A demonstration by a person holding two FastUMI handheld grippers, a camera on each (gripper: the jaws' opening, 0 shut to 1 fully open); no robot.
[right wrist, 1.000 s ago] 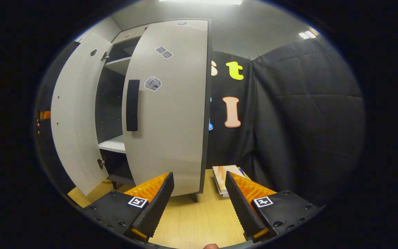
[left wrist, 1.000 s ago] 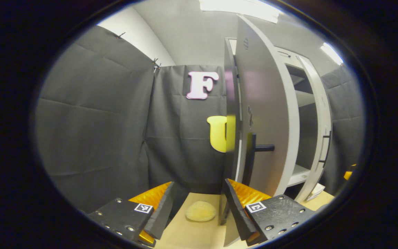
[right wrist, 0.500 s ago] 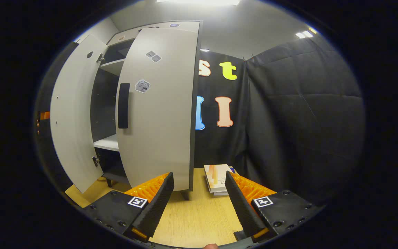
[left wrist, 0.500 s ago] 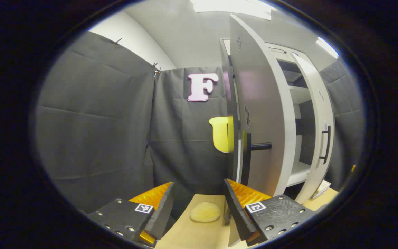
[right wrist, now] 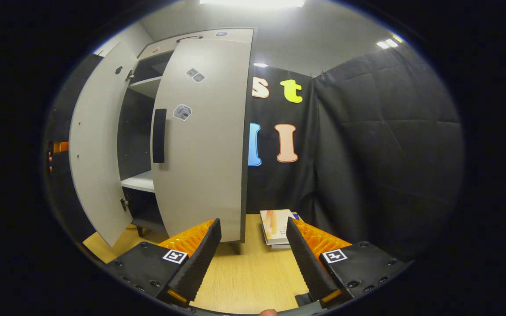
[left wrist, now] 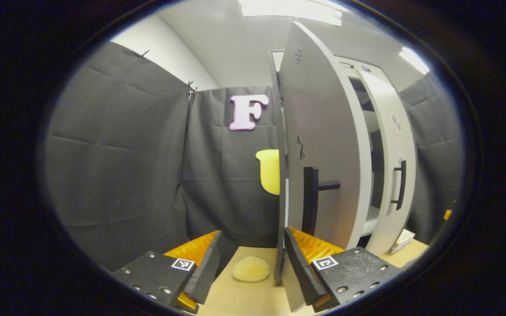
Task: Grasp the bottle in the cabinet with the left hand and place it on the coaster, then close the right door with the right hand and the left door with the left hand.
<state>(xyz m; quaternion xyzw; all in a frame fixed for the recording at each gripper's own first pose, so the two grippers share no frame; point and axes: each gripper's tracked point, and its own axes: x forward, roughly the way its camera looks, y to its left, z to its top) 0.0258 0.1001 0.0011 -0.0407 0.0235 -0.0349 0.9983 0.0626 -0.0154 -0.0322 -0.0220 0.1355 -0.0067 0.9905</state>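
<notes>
My left tongs (left wrist: 251, 267) and right tongs (right wrist: 253, 259) both stand spread, holding nothing. I can't make out the bottle; the coaster (left wrist: 250, 268) lies bare on the worktop (right wrist: 248, 281). The left door (left wrist: 323, 153) edge hangs just beside my left tongs, so swinging in could clip it. The right door (right wrist: 204, 140) stands ajar, with open worktop ahead.

- My table (right wrist: 253, 276) looks like pale matt wood grain.
- The doors (right wrist: 204, 145) look smooth, satin grey.
- The handle (left wrist: 310, 199) looks matt black.
- The coaster (left wrist: 250, 268) looks rough, woven.
</notes>
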